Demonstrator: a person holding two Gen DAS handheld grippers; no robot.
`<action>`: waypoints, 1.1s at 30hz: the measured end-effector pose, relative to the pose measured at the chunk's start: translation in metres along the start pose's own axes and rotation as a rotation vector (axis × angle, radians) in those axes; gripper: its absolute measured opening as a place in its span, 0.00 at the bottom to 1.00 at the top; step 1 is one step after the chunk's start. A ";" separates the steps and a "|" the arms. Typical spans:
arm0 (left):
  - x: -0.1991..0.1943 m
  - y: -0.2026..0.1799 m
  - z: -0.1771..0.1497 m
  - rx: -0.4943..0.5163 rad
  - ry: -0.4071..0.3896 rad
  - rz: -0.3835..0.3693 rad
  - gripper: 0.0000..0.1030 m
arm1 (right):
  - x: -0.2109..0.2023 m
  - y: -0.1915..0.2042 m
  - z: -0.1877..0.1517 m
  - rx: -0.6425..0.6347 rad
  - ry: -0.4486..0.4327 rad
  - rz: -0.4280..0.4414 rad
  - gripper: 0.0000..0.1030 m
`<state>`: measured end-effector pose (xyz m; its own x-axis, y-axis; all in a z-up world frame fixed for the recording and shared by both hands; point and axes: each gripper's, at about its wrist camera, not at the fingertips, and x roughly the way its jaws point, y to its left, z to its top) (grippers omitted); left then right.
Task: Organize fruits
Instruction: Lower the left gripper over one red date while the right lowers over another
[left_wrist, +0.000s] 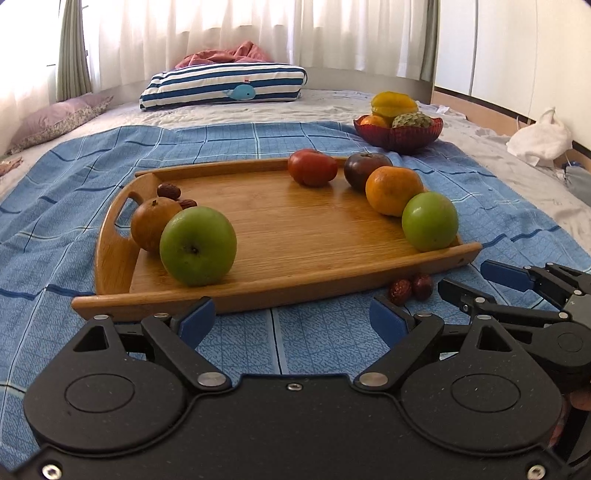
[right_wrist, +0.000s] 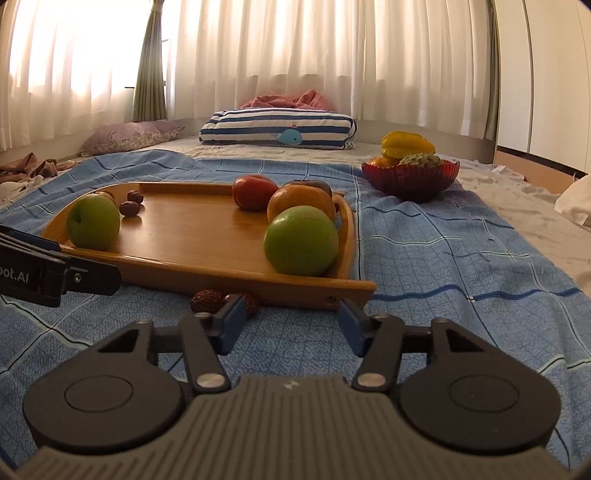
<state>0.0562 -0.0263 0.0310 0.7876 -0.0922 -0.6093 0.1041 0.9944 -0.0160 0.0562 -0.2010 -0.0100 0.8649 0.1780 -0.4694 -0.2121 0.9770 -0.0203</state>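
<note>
From the right wrist the dark plum (right_wrist: 310, 184) barely peeks over the orange (right_wrist: 301, 201), and the brown fruit (right_wrist: 105, 195) hides behind the left green apple (right_wrist: 93, 221). One red date (right_wrist: 248, 303) slips behind a blue fingertip (right_wrist: 232, 325). The left gripper (right_wrist: 55, 273) is cut off by the edge. The bowl's (left_wrist: 397, 134) orange fruit (left_wrist: 373, 121) is mostly buried.

Bed (left_wrist: 332, 107) under a blue cloth (left_wrist: 66, 206); on it sit the tray (left_wrist: 258, 295), red bowl (left_wrist: 398, 134), two dates (left_wrist: 410, 287), pillows (left_wrist: 225, 86), perhaps crumpled clothes (right_wrist: 29, 166).
</note>
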 end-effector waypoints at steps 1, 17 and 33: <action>0.001 -0.001 0.000 0.003 0.001 -0.001 0.85 | 0.000 0.000 0.000 -0.005 0.003 0.003 0.55; 0.011 -0.014 0.002 0.023 0.018 -0.034 0.67 | 0.019 0.024 0.012 -0.143 0.092 0.092 0.36; 0.016 -0.015 0.003 0.007 0.029 -0.036 0.63 | 0.018 0.025 0.015 -0.102 0.088 0.115 0.29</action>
<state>0.0691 -0.0429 0.0236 0.7653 -0.1264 -0.6311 0.1365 0.9901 -0.0327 0.0735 -0.1720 -0.0059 0.7900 0.2723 -0.5493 -0.3560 0.9332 -0.0494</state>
